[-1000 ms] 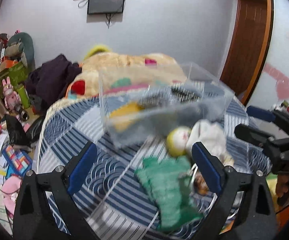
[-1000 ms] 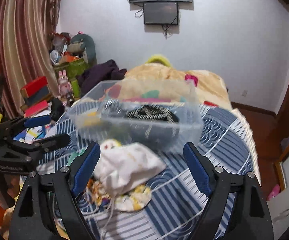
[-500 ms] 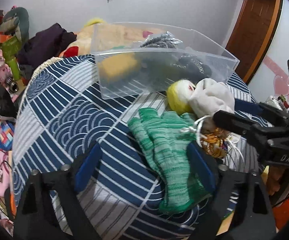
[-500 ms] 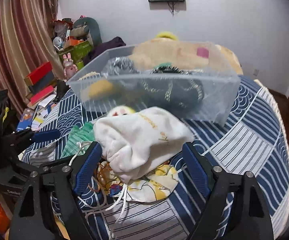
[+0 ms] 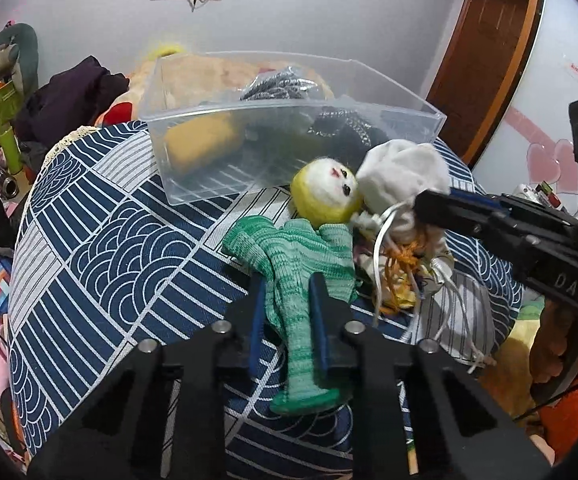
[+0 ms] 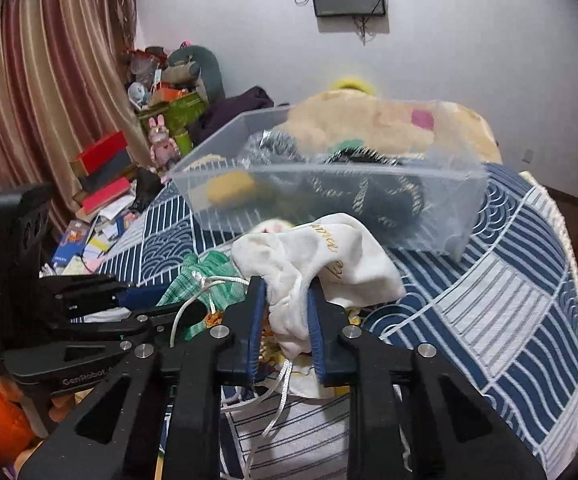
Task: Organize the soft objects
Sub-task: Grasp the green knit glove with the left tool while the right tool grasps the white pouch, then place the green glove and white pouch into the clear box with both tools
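Note:
A green knit glove (image 5: 289, 256) lies on the blue patterned tablecloth (image 5: 101, 240). My left gripper (image 5: 287, 280) is shut on the glove's cuff end. A white drawstring pouch (image 6: 321, 264) lies beside it, and my right gripper (image 6: 287, 292) is shut on its gathered neck; the pouch also shows in the left wrist view (image 5: 403, 176). A small yellow-haired doll head (image 5: 327, 192) rests between the glove and the pouch. A clear plastic bin (image 5: 273, 120) behind them holds a yellow soft item (image 5: 201, 140) and dark knitted things (image 6: 361, 196).
Loose white cords and orange threads (image 5: 401, 256) lie by the pouch. A large tan plush (image 6: 377, 124) lies behind the bin. Toys, boxes and books (image 6: 105, 184) clutter the floor at the left. A wooden door (image 5: 485, 52) is at the right.
Both grippers moved down and forward and closed: the left onto the green glove, the right onto the white pouch. Both were open half a second ago.

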